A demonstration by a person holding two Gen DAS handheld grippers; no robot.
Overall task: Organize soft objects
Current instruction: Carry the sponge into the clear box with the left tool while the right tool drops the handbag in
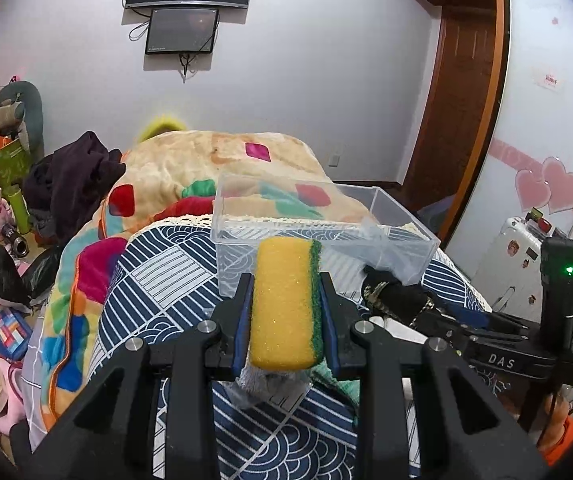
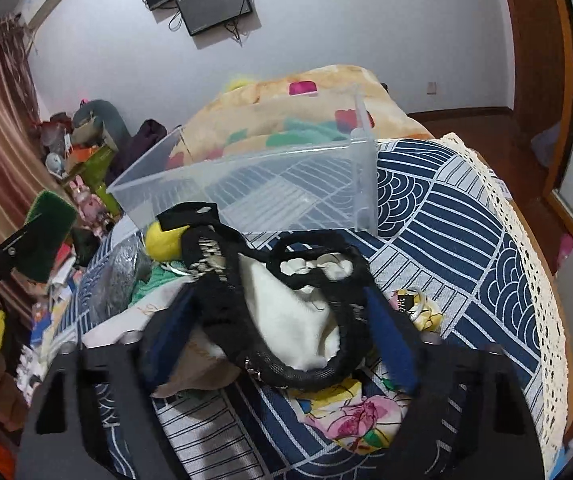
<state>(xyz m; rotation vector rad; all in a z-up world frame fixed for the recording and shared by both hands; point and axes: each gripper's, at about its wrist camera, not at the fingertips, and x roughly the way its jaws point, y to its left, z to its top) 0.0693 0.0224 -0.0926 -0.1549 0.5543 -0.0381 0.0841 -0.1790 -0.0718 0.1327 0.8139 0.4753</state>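
My left gripper [image 1: 286, 292] is shut on a yellow sponge with a green scouring side [image 1: 286, 300], held upright in front of a clear plastic box [image 1: 318, 232] that stands on the bed. The sponge's green side also shows in the right wrist view [image 2: 48, 236]. My right gripper [image 2: 282, 316] holds its fingers around a black mesh and white cloth bundle [image 2: 286, 316]; how tightly it grips is unclear. The clear box [image 2: 254, 184] stands just beyond it. A yellow plush item [image 2: 162, 240], a grey cloth [image 2: 122, 276] and a floral cloth [image 2: 350, 416] lie near the bundle.
A navy and white patterned bedspread [image 1: 158, 280] covers the bed. A colourful blanket [image 1: 222, 164] is heaped behind the box. Dark clothes [image 1: 74, 176] and floor clutter [image 1: 2, 320] lie to the left. A wardrobe [image 1: 546, 120] stands right.
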